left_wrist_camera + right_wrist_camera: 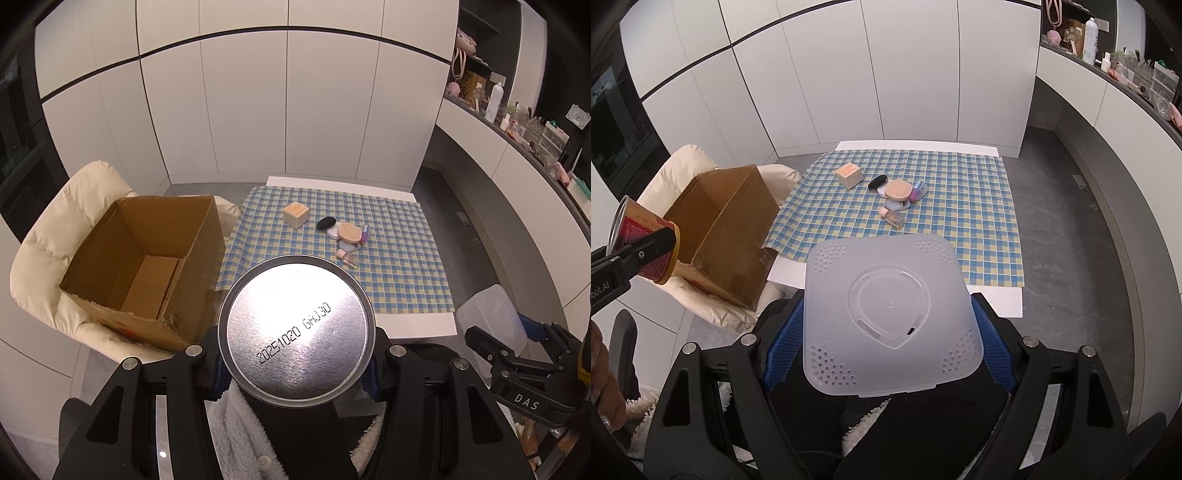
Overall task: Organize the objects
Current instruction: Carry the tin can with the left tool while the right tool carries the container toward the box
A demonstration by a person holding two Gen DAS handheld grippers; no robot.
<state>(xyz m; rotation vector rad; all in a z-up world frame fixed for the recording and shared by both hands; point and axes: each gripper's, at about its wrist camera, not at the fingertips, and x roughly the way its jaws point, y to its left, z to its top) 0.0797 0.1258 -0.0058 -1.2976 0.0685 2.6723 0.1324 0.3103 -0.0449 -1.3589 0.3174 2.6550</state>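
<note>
My left gripper (296, 354) is shut on a metal can (295, 325) whose shiny stamped base faces the camera. In the right wrist view that can (642, 236) shows a red label at the left edge. A translucent plastic container (890, 306) sits base-forward between the blue pads (783, 343) of my right gripper (888, 332), which is shut on it. Both are held in the air short of the table (424, 328), over a person's lap. On the checked cloth (960, 206) lie a wooden cube (849, 175) and a small heap of cosmetics (899, 195).
An open cardboard box (147, 258) rests on a cream padded chair (48, 236) left of the table. A cluttered shelf (517, 122) runs along the right wall. White cabinet doors stand behind the table. Grey floor lies to the right.
</note>
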